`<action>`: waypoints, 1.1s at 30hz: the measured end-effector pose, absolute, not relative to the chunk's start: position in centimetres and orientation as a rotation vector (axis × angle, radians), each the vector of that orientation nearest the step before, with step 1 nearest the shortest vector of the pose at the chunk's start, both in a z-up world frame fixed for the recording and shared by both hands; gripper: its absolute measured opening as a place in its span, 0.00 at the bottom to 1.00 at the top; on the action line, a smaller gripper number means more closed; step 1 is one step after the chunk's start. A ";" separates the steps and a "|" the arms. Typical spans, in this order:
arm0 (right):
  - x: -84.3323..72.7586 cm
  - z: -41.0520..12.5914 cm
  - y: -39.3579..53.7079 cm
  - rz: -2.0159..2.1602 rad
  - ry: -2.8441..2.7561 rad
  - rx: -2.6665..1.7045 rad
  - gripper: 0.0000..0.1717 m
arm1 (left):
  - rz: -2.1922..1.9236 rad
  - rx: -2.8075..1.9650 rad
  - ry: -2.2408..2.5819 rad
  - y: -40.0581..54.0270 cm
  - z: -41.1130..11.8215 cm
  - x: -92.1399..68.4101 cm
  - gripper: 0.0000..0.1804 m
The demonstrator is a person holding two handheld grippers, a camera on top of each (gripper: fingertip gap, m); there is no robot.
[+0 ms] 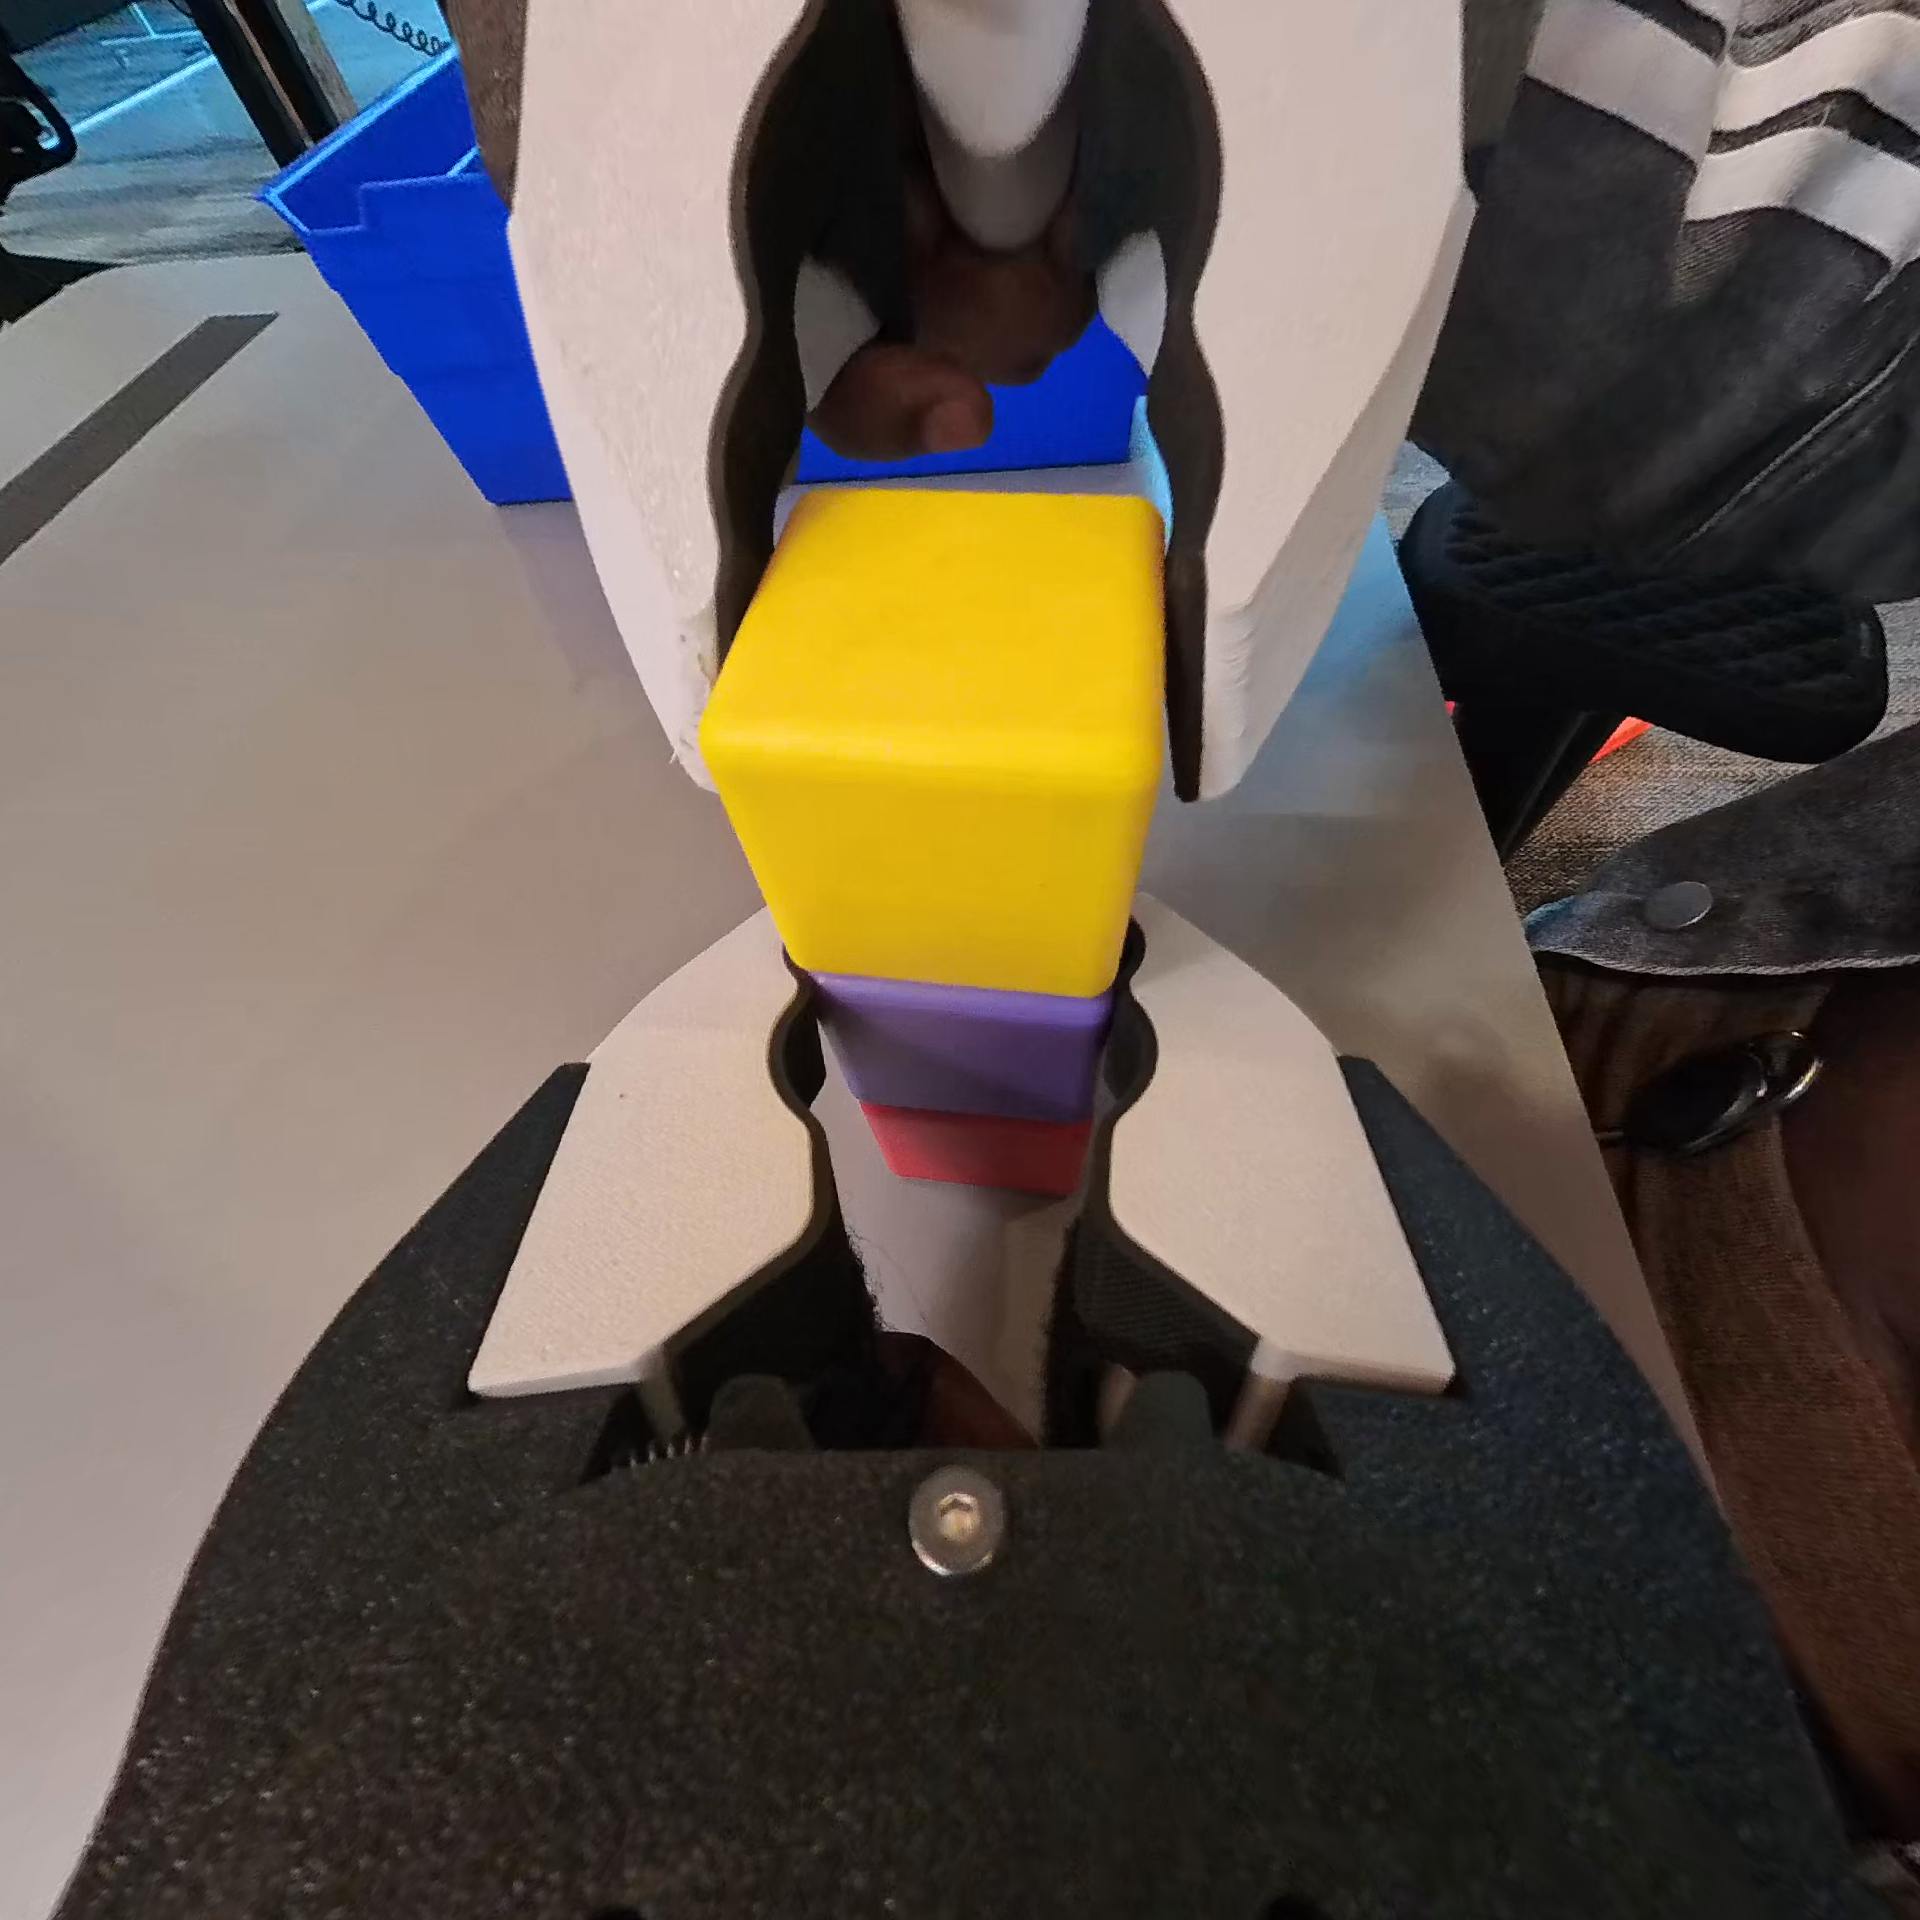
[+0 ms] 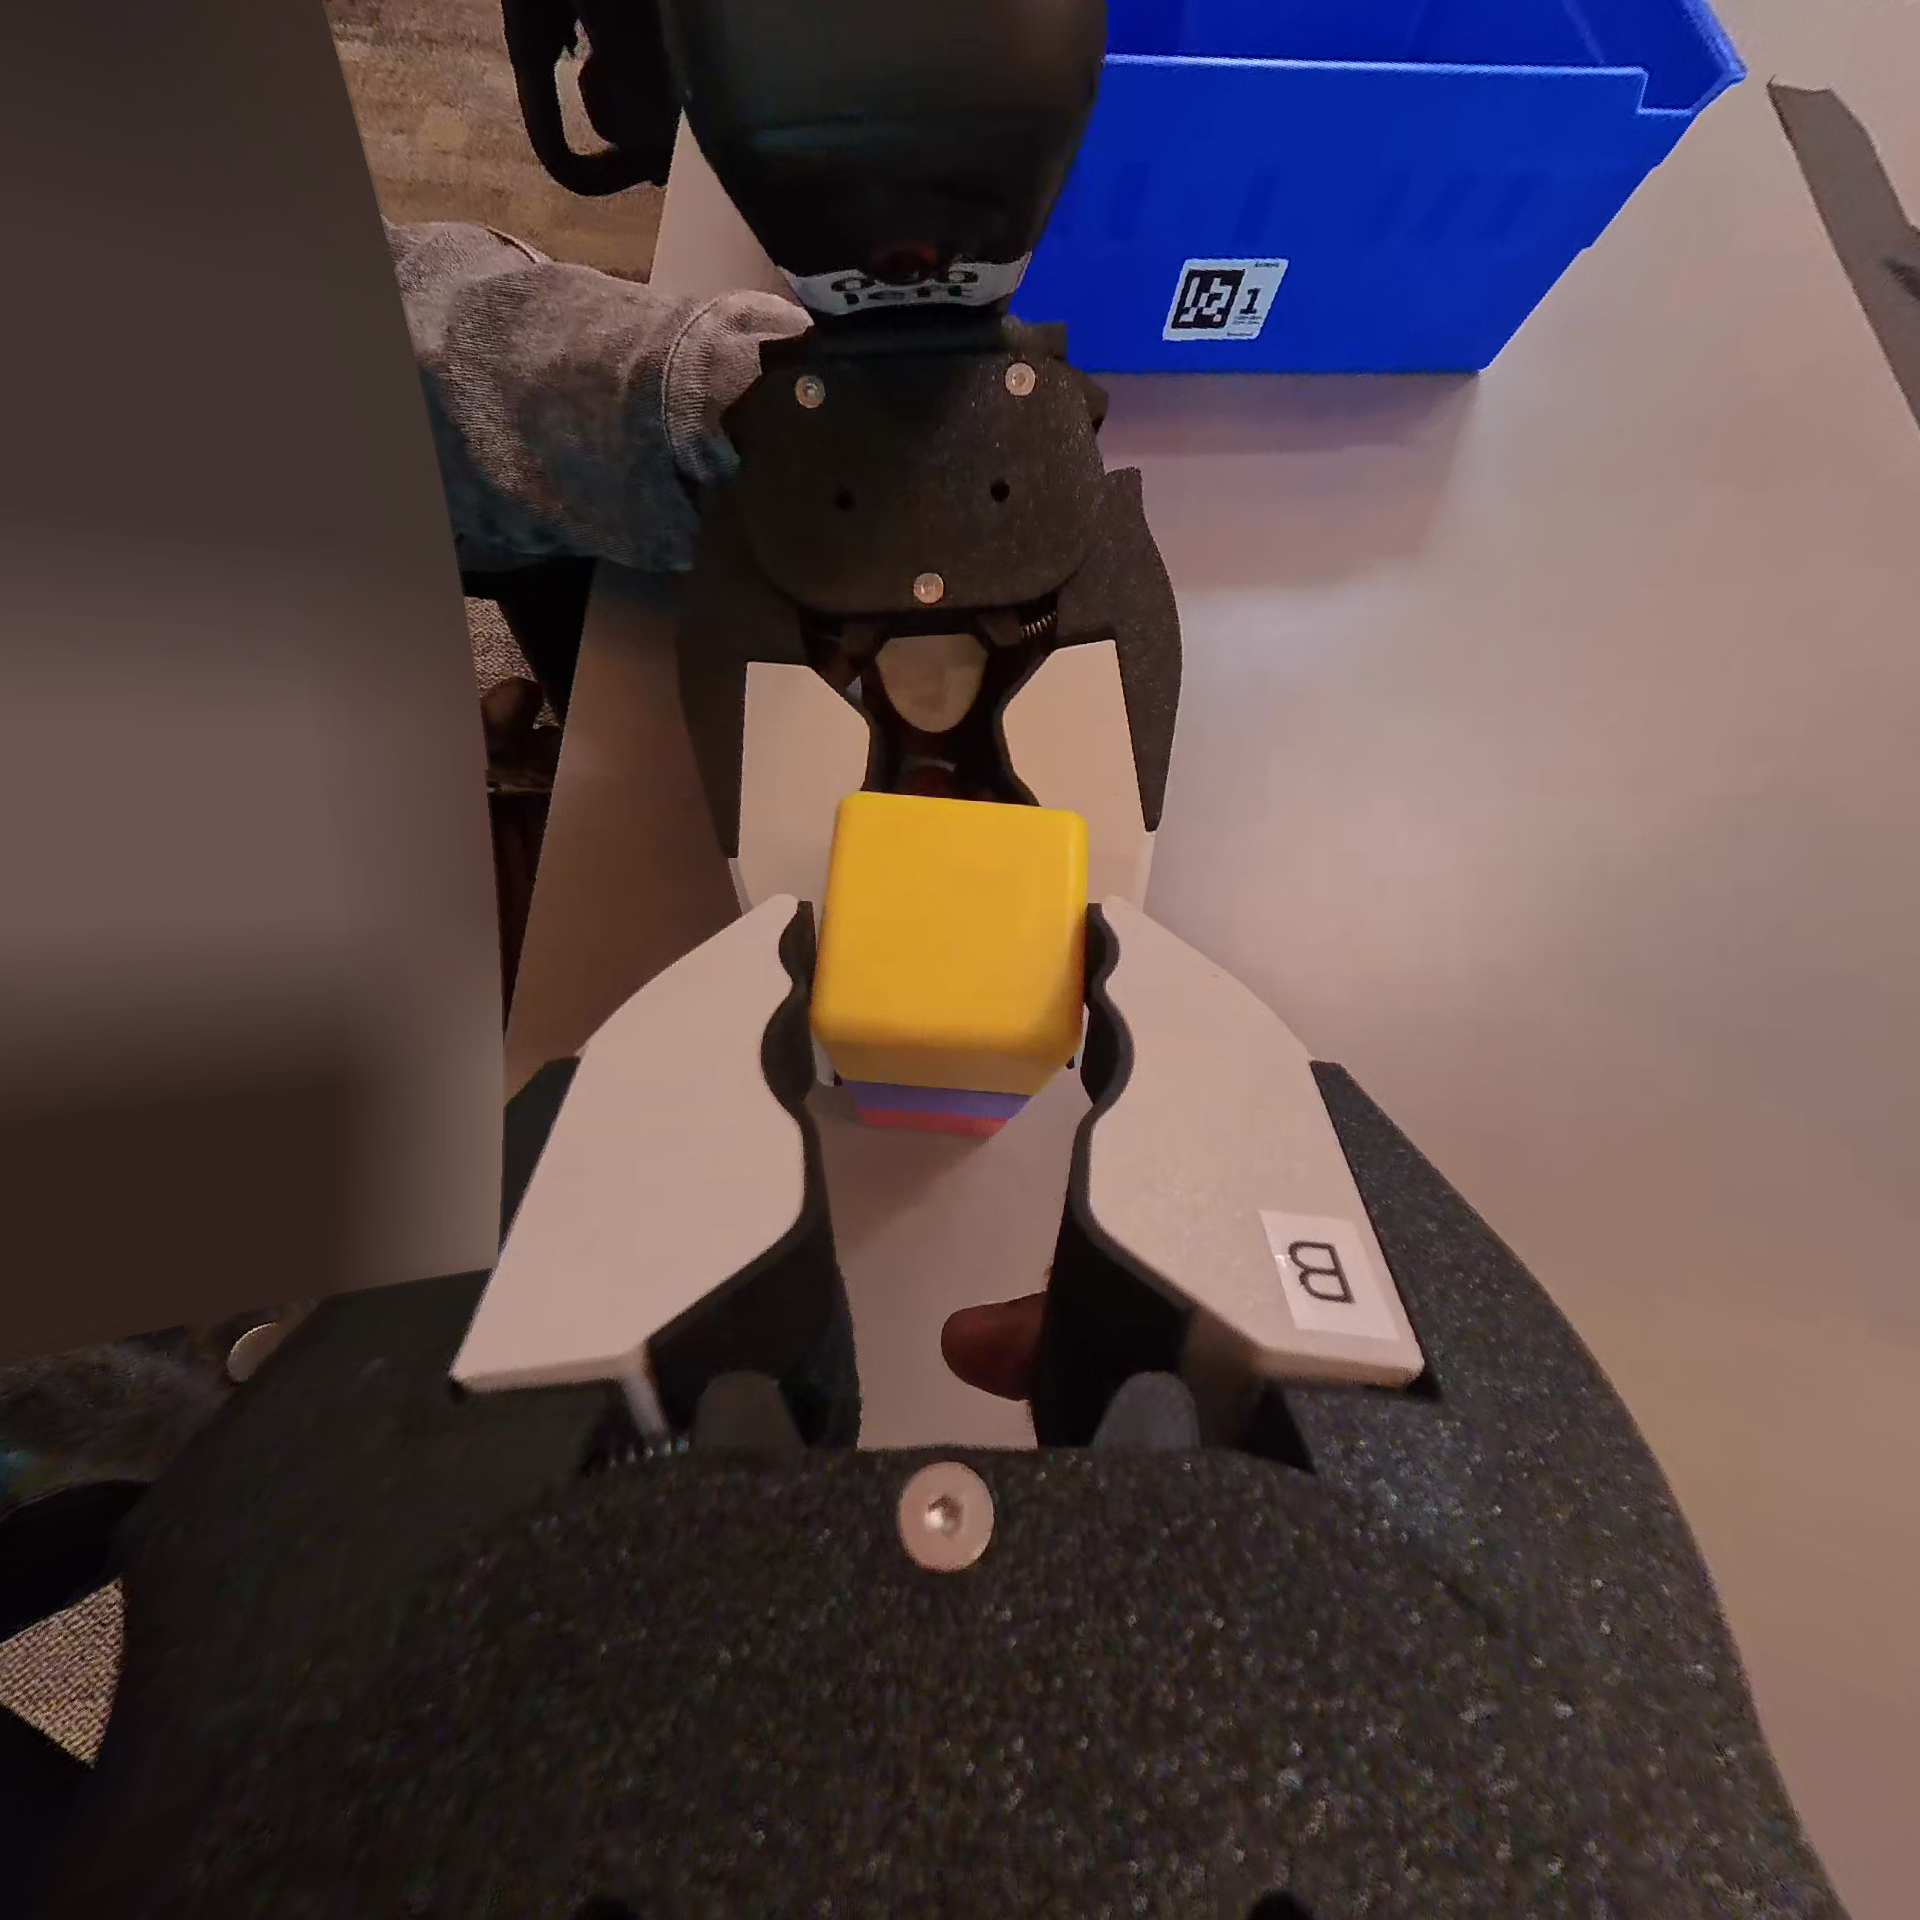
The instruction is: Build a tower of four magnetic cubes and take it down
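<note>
1. The tower stands on the pale grey surface (image 1: 260,831), in front of a blue plastic bin (image 2: 1351,187). A glossy yellow plastic cube (image 1: 935,748) is on top, a matte purple cube (image 1: 966,1049) is under it, and a red cube (image 1: 982,1148) is below that. No fourth cube can be made out.
2. The step in hand looks like parting the yellow cube from the stack, one pair of tongs per cube.
3. To do it well, keep the lower pair level and still, so the magnets do not drag the rest of the tower up.
4. Tip or slide the yellow cube sideways to break the magnetic pull rather than hauling it straight up. It already sits slightly askew on the purple one.
5. Keep both grips square on flat faces. The rounded edges look slippery.
6. The right tongs (image 2: 951,966) are about one cube-width apart and clamped on the yellow cube, with a dark pad against each of its side faces.
7. The left tongs (image 1: 961,997) come from the opposite side at a similar width. Their tips flank the purple cube and appear to bear on both its sides.
</note>
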State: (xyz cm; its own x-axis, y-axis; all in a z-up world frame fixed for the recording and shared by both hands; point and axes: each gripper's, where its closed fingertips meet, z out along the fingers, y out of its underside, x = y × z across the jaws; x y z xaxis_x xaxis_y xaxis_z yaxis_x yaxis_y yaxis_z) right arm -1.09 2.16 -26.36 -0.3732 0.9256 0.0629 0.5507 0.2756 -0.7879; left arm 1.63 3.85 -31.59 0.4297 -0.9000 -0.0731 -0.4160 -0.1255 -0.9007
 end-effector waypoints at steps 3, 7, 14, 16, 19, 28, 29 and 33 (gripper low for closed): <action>-0.9 -26.3 2.3 0.902 -2.037 -1.307 0.28 | -0.647 -1.740 1.138 3.9 -31.6 1.6 0.29; -0.4 -25.7 2.7 0.871 -2.021 -1.306 0.28 | -0.646 -1.740 1.140 3.9 -31.6 1.6 0.29; 3.9 -19.7 8.1 0.741 -1.672 -1.468 0.29 | -0.645 -1.740 1.141 3.9 -31.7 1.6 0.29; 7.3 -18.3 11.9 0.594 -1.494 -1.599 0.28 | -0.643 -1.741 1.141 3.9 -31.7 1.6 0.29; 14.6 -18.8 18.5 0.336 -1.180 -1.877 0.29 | -0.640 -1.743 1.141 3.9 -31.7 1.5 0.29; 29.1 -30.3 27.5 0.012 -0.644 -2.492 0.29 | -0.640 -1.740 1.143 3.9 -31.6 1.5 0.29; 29.8 -31.0 28.0 -0.003 -0.613 -2.510 0.29 | -0.640 -1.739 1.143 3.9 -31.6 1.5 0.29; 31.3 -33.1 29.2 -0.033 -0.543 -2.553 0.29 | -0.639 -1.739 1.143 3.9 -31.6 1.5 0.29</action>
State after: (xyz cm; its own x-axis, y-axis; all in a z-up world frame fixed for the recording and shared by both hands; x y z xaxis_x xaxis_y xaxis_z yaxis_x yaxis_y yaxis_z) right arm 31.28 29.19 -33.13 0.9191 0.3724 0.1286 0.3853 -0.7815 -0.4907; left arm 1.53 3.88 -31.63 0.4319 -0.8997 -0.0635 -0.4174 -0.1369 -0.8983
